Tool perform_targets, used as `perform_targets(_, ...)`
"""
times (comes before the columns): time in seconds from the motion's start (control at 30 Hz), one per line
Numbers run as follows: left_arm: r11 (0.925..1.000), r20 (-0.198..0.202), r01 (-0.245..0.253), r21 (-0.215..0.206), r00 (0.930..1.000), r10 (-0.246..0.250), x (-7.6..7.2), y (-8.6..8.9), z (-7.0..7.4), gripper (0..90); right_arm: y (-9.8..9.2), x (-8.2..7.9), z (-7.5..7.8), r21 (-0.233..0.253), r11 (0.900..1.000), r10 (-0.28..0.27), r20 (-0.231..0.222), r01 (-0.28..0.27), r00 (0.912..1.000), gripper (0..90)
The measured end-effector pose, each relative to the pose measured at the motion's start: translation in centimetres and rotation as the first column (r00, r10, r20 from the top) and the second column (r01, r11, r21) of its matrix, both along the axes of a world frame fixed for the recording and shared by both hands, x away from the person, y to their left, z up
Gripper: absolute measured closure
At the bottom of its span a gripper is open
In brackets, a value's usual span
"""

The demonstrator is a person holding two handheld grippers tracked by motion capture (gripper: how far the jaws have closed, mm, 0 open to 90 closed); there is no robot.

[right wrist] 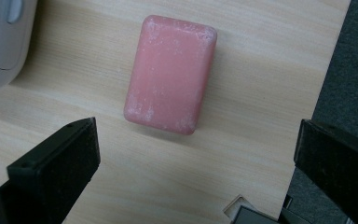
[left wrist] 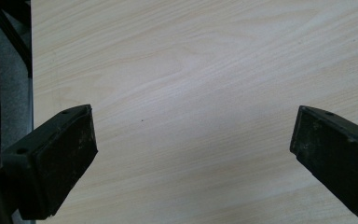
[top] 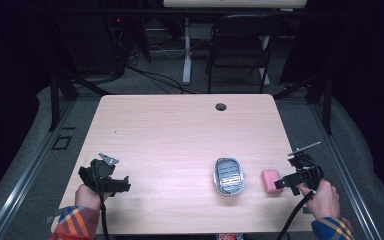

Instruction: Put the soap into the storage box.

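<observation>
The right gripper [right wrist: 196, 154] hovered with jaws spread wide over the near right part of the table [top: 180, 130], the pink soap [right wrist: 171, 73] lying flat just beyond its tips, untouched. Left of the soap, close by, sat a grey soap dish [top: 229, 176]. The left gripper [left wrist: 193, 140], also spread and empty, hung over bare wood at the near left.
</observation>
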State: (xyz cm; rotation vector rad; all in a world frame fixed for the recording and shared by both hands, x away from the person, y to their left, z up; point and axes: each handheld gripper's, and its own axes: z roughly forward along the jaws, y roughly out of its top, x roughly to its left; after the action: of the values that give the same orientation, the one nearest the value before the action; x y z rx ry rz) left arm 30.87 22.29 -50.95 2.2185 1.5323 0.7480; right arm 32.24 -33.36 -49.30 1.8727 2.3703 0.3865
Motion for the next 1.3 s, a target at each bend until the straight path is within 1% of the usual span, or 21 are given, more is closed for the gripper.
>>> perform_targets(0.03,1.0,0.0,0.0,0.0,1.0,0.0,0.0,0.0,0.0,0.2,0.0,0.0,-0.1,0.003,1.0,-0.011,0.006,0.011,0.9999,0.0)
perform_targets(0.07,1.0,0.0,0.0,0.0,1.0,0.0,0.0,0.0,0.0,0.2,-0.1,0.1,-0.1,0.006,1.0,-0.007,-0.006,0.007,1.0,0.0)
perform_targets(0.2,1.0,0.003,-0.001,-0.002,1.0,0.001,0.0,0.0,0.0,0.2,0.1,0.5,-0.3,0.013,1.0,-0.016,-0.013,0.016,0.9998,0.0)
perform_targets(0.23,1.0,0.002,-0.001,-0.001,1.0,0.001,0.0,0.0,0.0,0.2,0.3,0.8,-0.4,0.005,1.0,-0.008,-0.028,0.009,0.9996,0.0)
perform_targets(0.4,1.0,0.002,0.002,0.002,1.0,-0.002,0.0,0.1,0.0,0.2,0.7,1.3,-0.7,-0.002,1.0,-0.014,-0.038,0.014,0.9992,0.0)
perform_targets(0.43,1.0,0.002,0.002,0.002,1.0,-0.002,0.0,0.1,0.0,0.2,0.7,1.4,-0.7,-0.007,1.0,-0.007,-0.051,0.007,0.9987,0.0)
perform_targets(0.5,1.0,0.002,0.003,0.001,1.0,-0.003,0.0,0.1,0.0,0.2,0.9,1.6,-0.8,-0.009,1.0,-0.013,-0.053,0.013,0.9985,0.0)
perform_targets(0.53,1.0,0.002,0.002,0.002,1.0,-0.002,0.0,0.1,0.1,0.2,1.1,1.7,-1.0,0.002,1.0,-0.023,-0.046,0.023,0.9987,0.0)
perform_targets(0.57,1.0,0.002,0.002,0.001,1.0,-0.002,0.0,0.1,0.1,0.2,1.2,2.1,-1.0,-0.025,1.0,-0.009,-0.067,0.008,0.9977,0.0)
perform_targets(0.63,1.0,0.001,0.003,0.002,1.0,-0.003,0.0,0.1,0.1,0.2,1.3,2.1,-1.1,-0.023,1.0,-0.019,-0.063,0.018,0.9979,0.0)
perform_targets(0.67,1.0,0.002,0.001,0.001,1.0,-0.001,0.0,0.0,0.0,0.2,1.3,2.3,-1.0,-0.035,0.999,-0.008,-0.074,0.005,0.9972,0.0)
perform_targets(0.77,1.0,0.002,0.002,0.001,1.0,-0.002,0.0,0.0,0.0,0.2,1.7,2.6,-1.3,-0.023,0.999,-0.025,-0.068,0.024,0.9974,0.0)
perform_targets(0.9,1.0,0.003,0.001,0.001,1.0,-0.001,0.0,0.0,0.1,0.2,1.9,3.1,-1.7,-0.037,0.999,-0.019,-0.095,0.015,0.9953,0.0)
perform_targets(1.0,1.0,0.004,0.001,0.0,1.0,-0.001,0.0,0.0,0.0,0.2,2.1,3.3,-1.9,-0.031,0.999,-0.029,-0.103,0.026,0.9942,0.0)
perform_targets(1.03,1.0,0.004,0.001,0.0,1.0,-0.001,0.0,0.0,0.0,0.2,2.1,3.5,-2.1,-0.033,0.999,-0.023,-0.116,0.019,0.993,0.0)
perform_targets(1.07,1.0,0.003,0.002,0.0,1.0,-0.002,0.0,0.0,0.1,0.2,2.3,3.5,-2.4,-0.024,0.999,-0.038,-0.108,0.035,0.9935,0.4)
perform_targets(1.1,1.0,0.003,0.002,0.001,1.0,-0.002,0.0,0.0,0.1,0.2,2.3,3.7,-2.4,-0.039,0.999,-0.029,-0.118,0.025,0.9926,0.4)
perform_targets(1.13,1.0,0.003,0.002,0.001,1.0,-0.002,0.0,0.0,0.1,0.2,2.3,3.7,-2.6,-0.027,0.999,-0.037,-0.114,0.034,0.9928,0.3)
perform_targets(1.23,1.0,0.003,0.002,0.0,1.0,-0.002,0.0,0.0,0.1,0.2,2.4,4.1,-2.6,-0.042,0.999,-0.032,-0.14,0.026,0.9897,0.3)
perform_targets(1.27,1.0,0.003,0.002,-0.001,1.0,-0.002,0.0,0.0,0.1,0.2,2.4,4.2,-2.8,-0.04,0.999,-0.041,-0.133,0.036,0.9903,0.1)
perform_targets(1.3,1.0,0.004,0.002,0.0,1.0,-0.002,0.0,0.0,0.1,0.2,2.4,4.3,-2.9,-0.042,0.999,-0.033,-0.141,0.028,0.9894,0.0)
